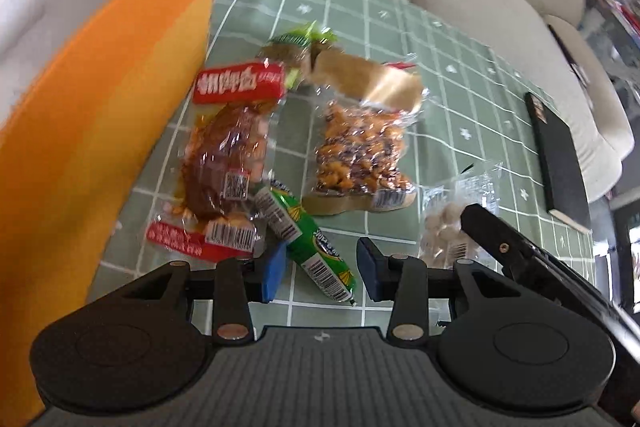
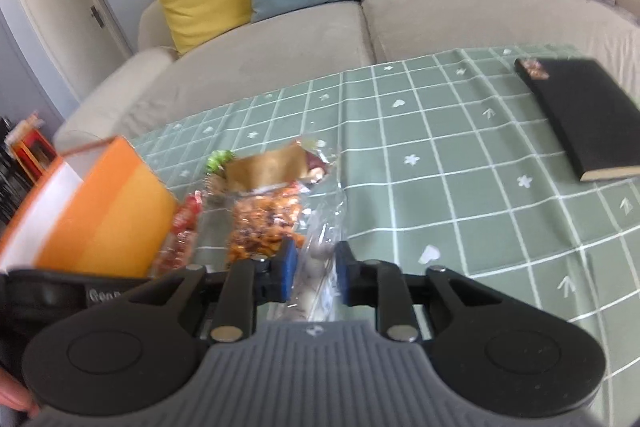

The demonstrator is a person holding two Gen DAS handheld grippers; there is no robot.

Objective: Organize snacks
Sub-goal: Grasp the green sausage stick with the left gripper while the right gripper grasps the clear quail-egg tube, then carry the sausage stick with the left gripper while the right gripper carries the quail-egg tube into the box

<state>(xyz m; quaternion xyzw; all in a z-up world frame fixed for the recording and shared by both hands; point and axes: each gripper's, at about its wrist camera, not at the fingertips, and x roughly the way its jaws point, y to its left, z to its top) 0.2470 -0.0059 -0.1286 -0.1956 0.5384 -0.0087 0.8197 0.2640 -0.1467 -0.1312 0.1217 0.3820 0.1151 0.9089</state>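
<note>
My left gripper [image 1: 320, 273] gapes over a glossy green sausage stick [image 1: 308, 245] beside the tall orange cardboard box [image 1: 100, 115]; right gripper [image 2: 314, 273] pinches a crinkly clear packet of pale balls [image 2: 316, 267].

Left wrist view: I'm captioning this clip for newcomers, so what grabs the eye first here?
The tall orange box fills the left side. Beside it, snack packets lie scattered on the green checked tablecloth: a red-labelled packet, a clear bag of orange-brown snacks and a green sausage stick between the open left gripper fingers.

Black gripper [image 1: 320, 277], blue pads [image 1: 273, 277].
</note>
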